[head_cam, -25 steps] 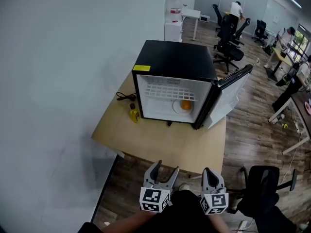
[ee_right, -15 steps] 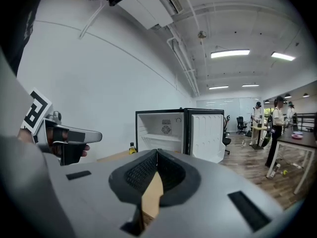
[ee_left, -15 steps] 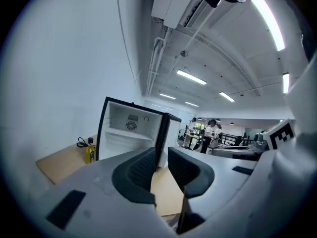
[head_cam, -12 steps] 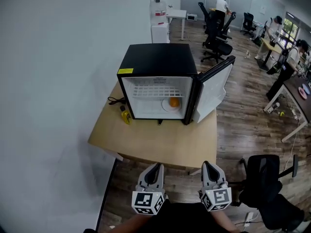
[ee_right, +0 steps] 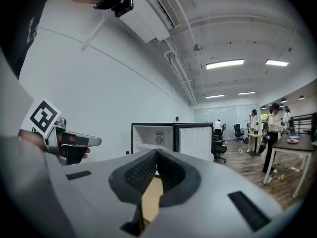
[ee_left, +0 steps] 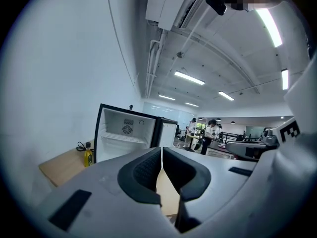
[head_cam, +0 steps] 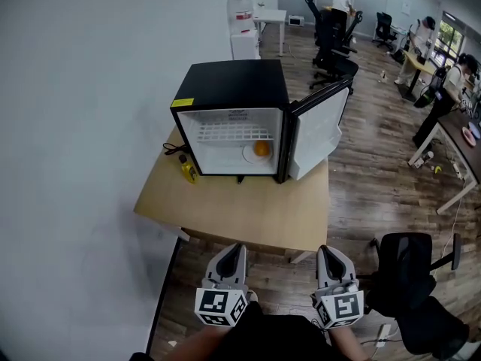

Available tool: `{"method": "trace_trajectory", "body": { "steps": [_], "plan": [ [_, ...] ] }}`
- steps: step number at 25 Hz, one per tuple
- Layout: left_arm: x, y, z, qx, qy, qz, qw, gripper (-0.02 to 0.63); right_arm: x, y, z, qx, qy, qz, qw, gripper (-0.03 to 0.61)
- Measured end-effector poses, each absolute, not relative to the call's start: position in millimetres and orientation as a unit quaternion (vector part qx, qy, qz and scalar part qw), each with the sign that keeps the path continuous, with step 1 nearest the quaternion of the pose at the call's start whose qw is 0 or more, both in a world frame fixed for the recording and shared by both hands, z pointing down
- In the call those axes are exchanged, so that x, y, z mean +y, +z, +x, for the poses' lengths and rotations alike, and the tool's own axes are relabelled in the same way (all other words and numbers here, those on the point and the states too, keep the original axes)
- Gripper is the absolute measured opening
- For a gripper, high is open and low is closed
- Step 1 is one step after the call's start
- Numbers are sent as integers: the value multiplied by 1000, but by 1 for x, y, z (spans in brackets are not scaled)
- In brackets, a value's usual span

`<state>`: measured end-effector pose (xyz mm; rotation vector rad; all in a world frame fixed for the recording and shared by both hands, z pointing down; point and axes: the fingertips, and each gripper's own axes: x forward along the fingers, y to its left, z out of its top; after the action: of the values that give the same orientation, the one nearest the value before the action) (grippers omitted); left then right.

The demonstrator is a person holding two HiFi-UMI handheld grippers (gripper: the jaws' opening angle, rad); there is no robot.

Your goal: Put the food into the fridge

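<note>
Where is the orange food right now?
In the head view, the orange food sits on a white plate inside the open fridge, at its lower right, below the wire shelf.

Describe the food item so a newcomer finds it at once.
A black mini fridge stands open on the wooden table. Inside, below the white wire shelf, a white plate carries a round orange food item. It is the only coloured thing in the white interior; the yellow bottle stands outside, left of the fridge.
</note>
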<state>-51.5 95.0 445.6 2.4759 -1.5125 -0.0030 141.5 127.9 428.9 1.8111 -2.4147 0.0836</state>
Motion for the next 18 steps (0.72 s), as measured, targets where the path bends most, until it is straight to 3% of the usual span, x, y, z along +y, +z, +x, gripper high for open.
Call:
{"method": "trace_trajectory", "body": {
  "steps": [18],
  "plan": [
    [134,447,-46,-556,-18,821,129,23,138,430,134,-833,26,548,68,60]
  ]
}}
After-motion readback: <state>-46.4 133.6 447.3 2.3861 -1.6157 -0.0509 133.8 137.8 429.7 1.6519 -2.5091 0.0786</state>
